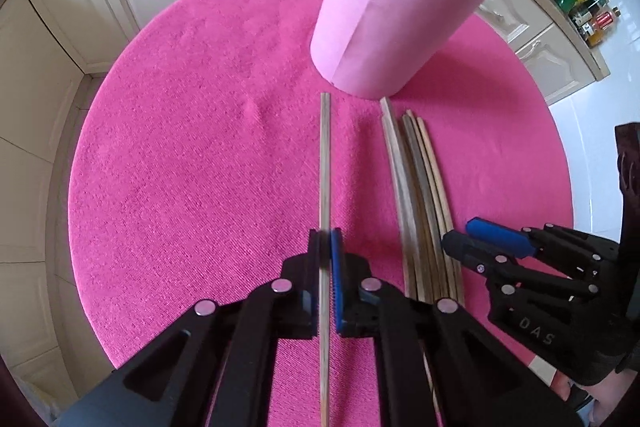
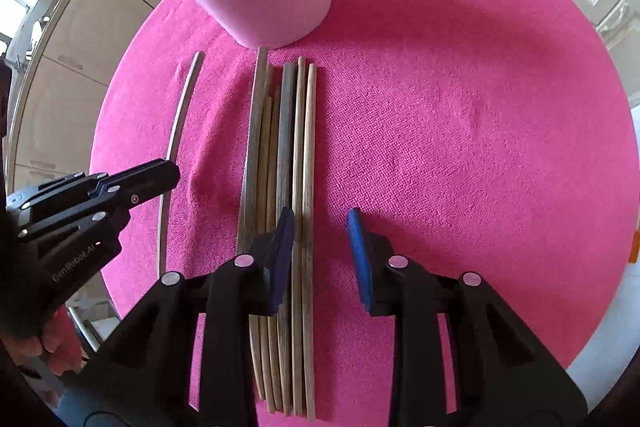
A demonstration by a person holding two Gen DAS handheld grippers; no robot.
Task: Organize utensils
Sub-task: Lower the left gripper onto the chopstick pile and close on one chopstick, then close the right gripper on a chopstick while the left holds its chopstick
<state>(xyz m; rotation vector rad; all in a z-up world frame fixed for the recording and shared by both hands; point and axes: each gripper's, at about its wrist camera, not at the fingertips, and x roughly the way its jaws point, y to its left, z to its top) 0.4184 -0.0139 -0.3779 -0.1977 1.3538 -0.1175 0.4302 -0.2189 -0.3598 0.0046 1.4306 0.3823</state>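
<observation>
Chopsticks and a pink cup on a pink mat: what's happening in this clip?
A person is sorting chopsticks with two tools. The left hand-held gripper is shut on a single chopstick, pulled apart from the pile of chopsticks on the pink mat. The right hand-held gripper hangs open over that pile, gripping nothing. The pink cup beyond the pile already holds a few sticks.

cup [image 1: 384, 23]: on desk [image 1: 180, 155], far end of bundle
chopstick bundle [image 2: 280, 187]: on desk, under right claw [image 2: 320, 251]
single chopstick [image 1: 325, 167]: left of bundle, in left claw [image 1: 326, 255]
</observation>
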